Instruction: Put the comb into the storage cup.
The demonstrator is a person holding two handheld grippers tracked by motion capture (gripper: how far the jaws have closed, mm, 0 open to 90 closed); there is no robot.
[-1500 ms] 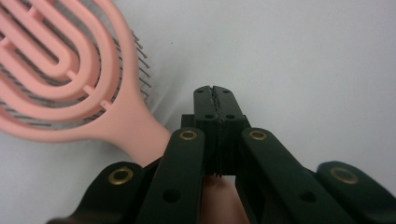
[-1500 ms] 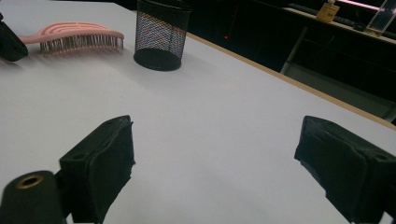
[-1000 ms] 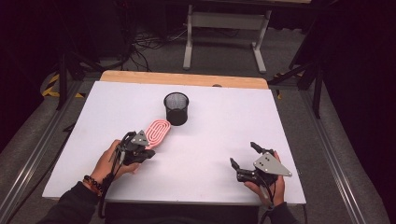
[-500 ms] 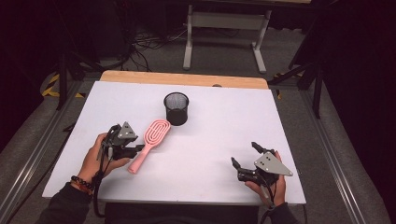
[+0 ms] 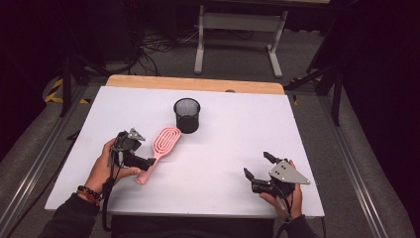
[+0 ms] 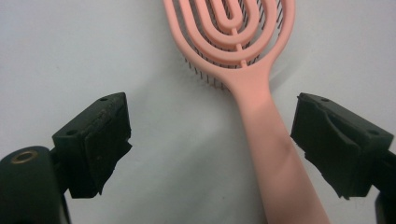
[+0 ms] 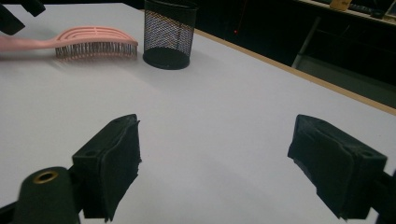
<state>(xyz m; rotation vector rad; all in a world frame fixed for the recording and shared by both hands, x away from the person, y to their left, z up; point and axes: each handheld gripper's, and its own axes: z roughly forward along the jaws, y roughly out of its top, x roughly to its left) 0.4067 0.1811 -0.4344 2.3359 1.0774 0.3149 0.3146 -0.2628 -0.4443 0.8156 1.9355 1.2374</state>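
A pink hairbrush (image 5: 159, 150) lies flat on the white table top (image 5: 233, 129), bristles down, its handle pointing toward the person. My left gripper (image 5: 144, 161) sits at that handle. In the left gripper view the handle (image 6: 271, 140) runs between the jaws, closer to the right one, with neither pad touching; the left gripper (image 6: 210, 140) is open and its jaws have just been opening. My right gripper (image 5: 256, 164) rests near the front right edge, open with nothing between its jaws (image 7: 215, 158), which have just been closing slightly. A black mesh cup (image 5: 187, 115) stands upright behind the brush head.
A wooden strip (image 5: 198, 84) borders the table's far edge. Behind it are a grey metal stand (image 5: 237, 34) and cables on the floor. In the right gripper view the mesh cup (image 7: 168, 32) and the brush (image 7: 88, 42) stand far off at the upper left.
The left gripper, shut on the brush handle a second ago, has opened and let go. The brush now lies on the table and the left hand has drawn back slightly leftward. The right hand stayed put.
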